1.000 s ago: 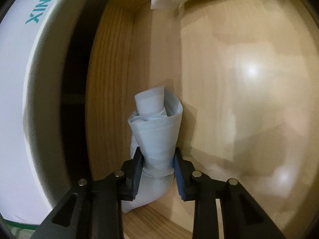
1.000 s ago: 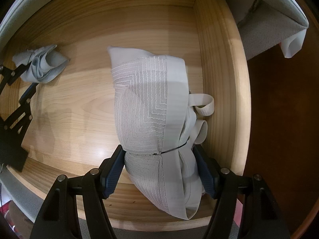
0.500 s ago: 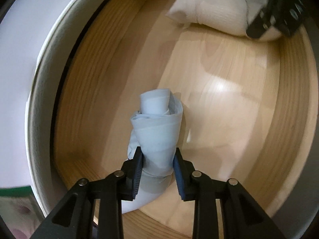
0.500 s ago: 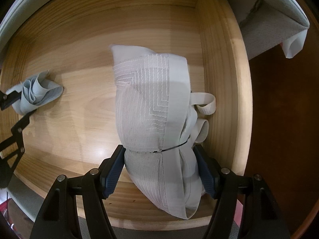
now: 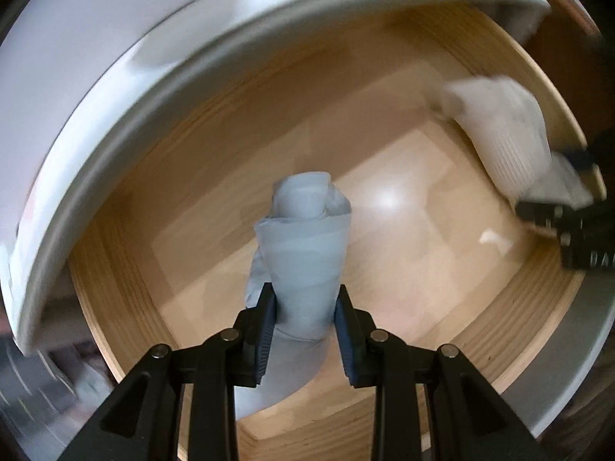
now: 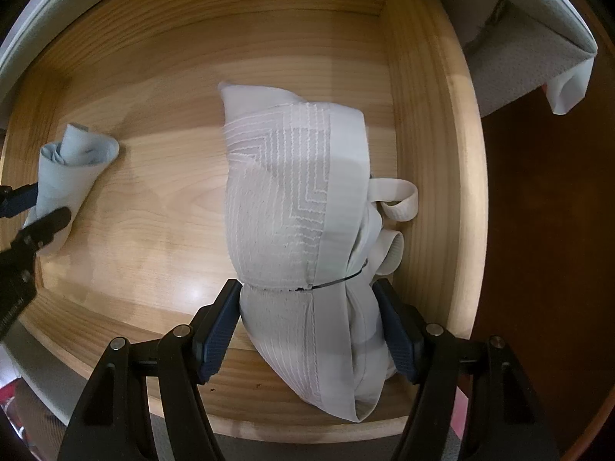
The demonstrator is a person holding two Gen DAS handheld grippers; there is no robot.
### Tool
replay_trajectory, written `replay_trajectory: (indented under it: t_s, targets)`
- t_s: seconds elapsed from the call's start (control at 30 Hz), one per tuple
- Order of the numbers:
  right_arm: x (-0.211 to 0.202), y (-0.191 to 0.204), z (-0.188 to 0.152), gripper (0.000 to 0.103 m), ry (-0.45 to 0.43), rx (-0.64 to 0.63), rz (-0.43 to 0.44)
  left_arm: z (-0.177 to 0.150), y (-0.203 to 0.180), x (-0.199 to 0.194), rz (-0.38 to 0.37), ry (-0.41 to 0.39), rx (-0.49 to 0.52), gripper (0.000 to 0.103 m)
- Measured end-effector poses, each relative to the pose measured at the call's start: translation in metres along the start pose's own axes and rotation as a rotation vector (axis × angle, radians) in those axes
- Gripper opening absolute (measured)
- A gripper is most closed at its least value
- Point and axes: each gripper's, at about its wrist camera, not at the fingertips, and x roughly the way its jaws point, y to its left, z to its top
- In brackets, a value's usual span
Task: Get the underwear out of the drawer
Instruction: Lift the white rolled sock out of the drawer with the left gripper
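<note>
Underwear is held in both claws, one bundle each, inside the open wooden drawer (image 6: 434, 123). The left claw (image 5: 303, 326) is pressed nearly together on a rolled pale-blue underwear bundle (image 5: 303, 246), pinched near its lower third so that the roll stands out beyond the pads towards the middle of the left wrist frame. A grip low on the roll, across its narrow waist, appears chosen so that the wound fabric is kept from unrolling as it is carried. The blurred white drawer front (image 5: 127, 88) sweeping across the upper left of that frame, and the drawer floor seen wide below the bundle, suggest a claw pointed downward and in motion above the floor; whether the roll touches the wood cannot be told.

The right claw (image 6: 311, 326) is set wider, its blue pads clamped on the flanks of a bulkier white underwear bundle (image 6: 296, 207), just below the dark band tied round it. That bundle lies in the lower right part of the drawer in the right wrist frame, its loose straps beside the right-hand wall. It seems to rest on the floor, with the claw pointed down over the near edge. In the same frame the blue roll is seen at far left, in the other claw.

By this judgement, both pieces are gripped and neither is yet clear of the drawer.
</note>
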Motion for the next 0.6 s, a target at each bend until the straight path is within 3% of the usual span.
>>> replay_trajectory:
  t_s: [0.3, 0.6]
  targets:
    - [0.0, 0.002, -0.001, 0.068, 0.004, 0.0, -0.006, -0.019, 0.066, -0.008, -0.037, -0.047, -0.298, 0.029]
    - [0.004, 0.008, 0.0, 0.069, 0.018, -0.008, -0.022, -0.002, 0.093, 0.003, -0.072, -0.076, -0.424, 0.034]
